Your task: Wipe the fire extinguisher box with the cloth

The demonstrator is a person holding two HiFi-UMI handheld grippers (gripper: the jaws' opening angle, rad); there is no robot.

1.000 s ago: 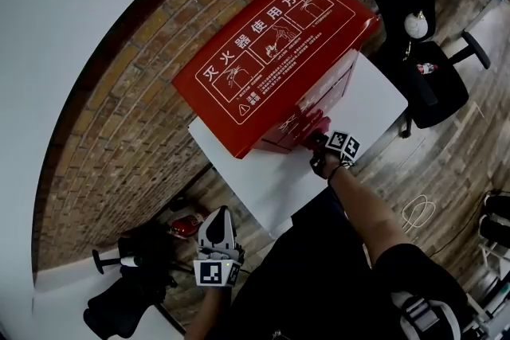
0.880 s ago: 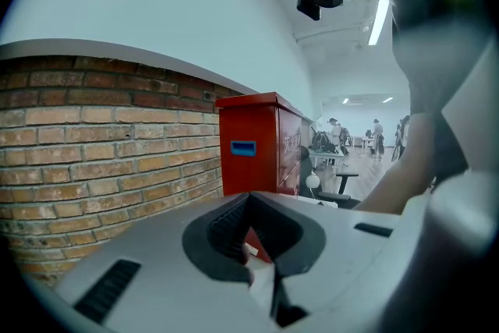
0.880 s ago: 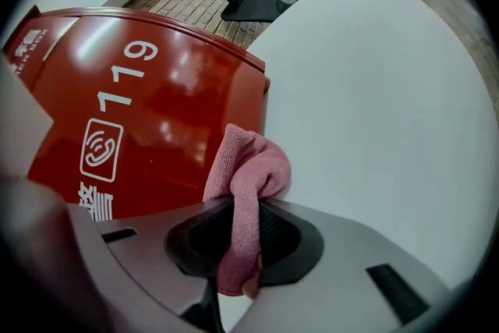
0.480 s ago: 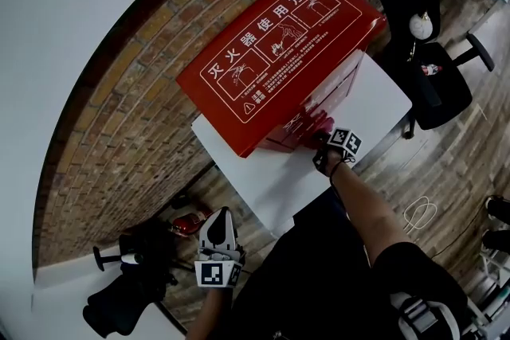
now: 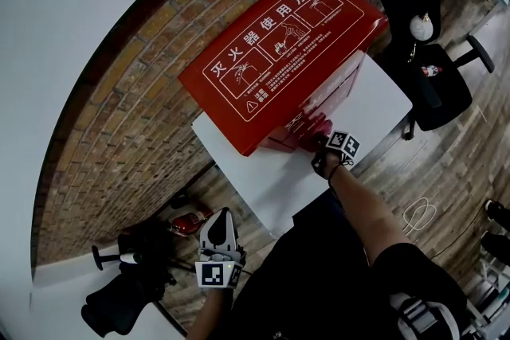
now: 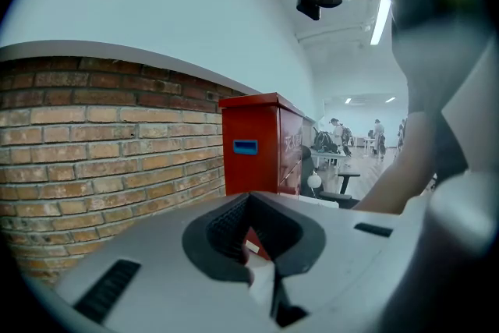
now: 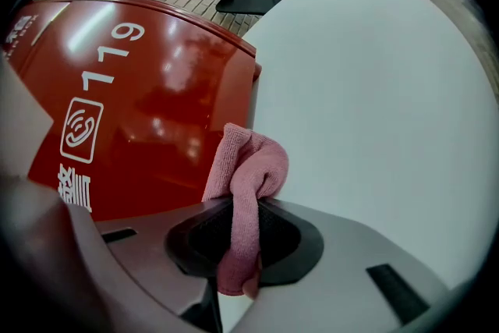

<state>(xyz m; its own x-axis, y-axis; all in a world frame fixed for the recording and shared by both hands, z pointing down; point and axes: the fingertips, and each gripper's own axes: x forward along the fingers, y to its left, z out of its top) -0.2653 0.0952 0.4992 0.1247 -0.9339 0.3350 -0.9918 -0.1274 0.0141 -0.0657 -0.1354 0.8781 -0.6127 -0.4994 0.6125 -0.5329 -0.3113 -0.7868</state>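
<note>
The red fire extinguisher box [image 5: 279, 52], its lid printed with white instructions, stands on a white table [image 5: 271, 179] against a brick wall. My right gripper [image 5: 325, 142] is at the foot of the box's front face, shut on a pink cloth [image 7: 251, 168]. In the right gripper view the bunched cloth sticks out of the jaws, close to the red front [image 7: 148, 105] marked 119; I cannot tell whether it touches. My left gripper [image 5: 217, 247] hangs low, well left of the table, over the floor. Its jaws [image 6: 253, 242] are shut with nothing in them, and the box [image 6: 257, 144] shows far ahead.
A black office chair [image 5: 426, 76] with a white ball [image 5: 421, 26] stands right of the table. Black gear [image 5: 127, 291] and a red object [image 5: 187, 223] lie on the floor at lower left. A cable [image 5: 418, 211] lies on the wooden floor. The brick wall [image 5: 135, 115] runs behind the box.
Hardly anything: the right gripper with the cloth stays at the box's lower front, shifted only slightly. The left gripper hangs in about the same place.
</note>
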